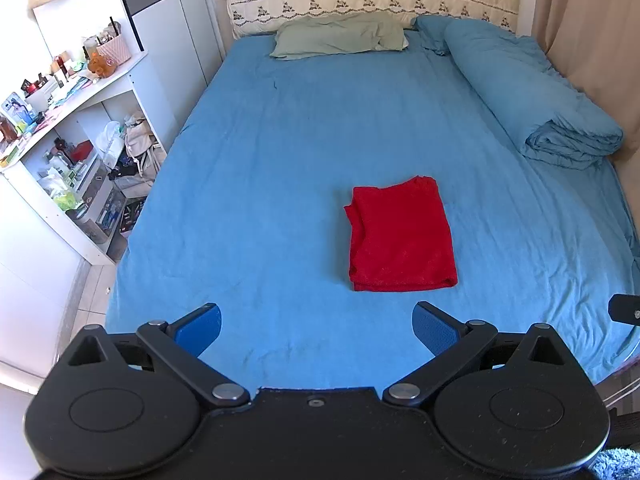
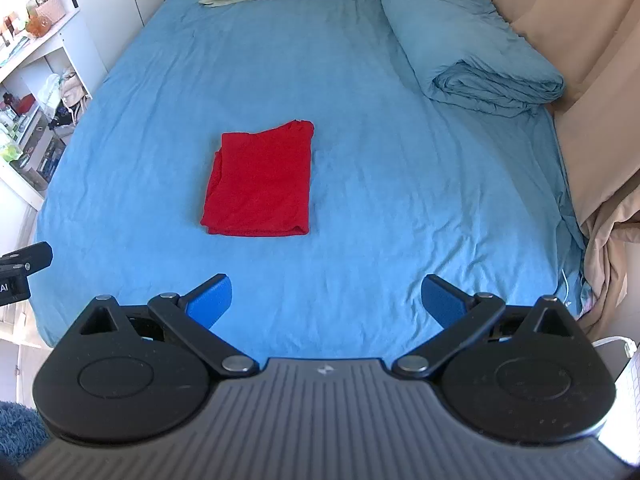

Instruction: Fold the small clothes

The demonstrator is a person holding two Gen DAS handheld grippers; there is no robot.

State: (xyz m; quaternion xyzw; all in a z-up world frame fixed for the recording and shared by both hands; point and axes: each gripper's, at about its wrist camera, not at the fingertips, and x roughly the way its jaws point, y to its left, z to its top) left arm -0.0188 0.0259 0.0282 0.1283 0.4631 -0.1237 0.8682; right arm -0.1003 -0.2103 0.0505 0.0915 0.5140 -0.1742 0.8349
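A solid red garment [image 1: 401,236] lies on a plain blue bedsheet [image 1: 260,184] ahead of blue-padded black fingers [image 1: 199,329], with a pale green pillow [image 1: 340,35] and blue quilt [image 1: 528,92] beyond.

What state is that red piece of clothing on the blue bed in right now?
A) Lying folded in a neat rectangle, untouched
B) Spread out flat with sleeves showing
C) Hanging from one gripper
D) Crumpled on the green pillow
A: the red folded garment lies as a layered rectangle on the blue bedsheet, with both open grippers clear of it.
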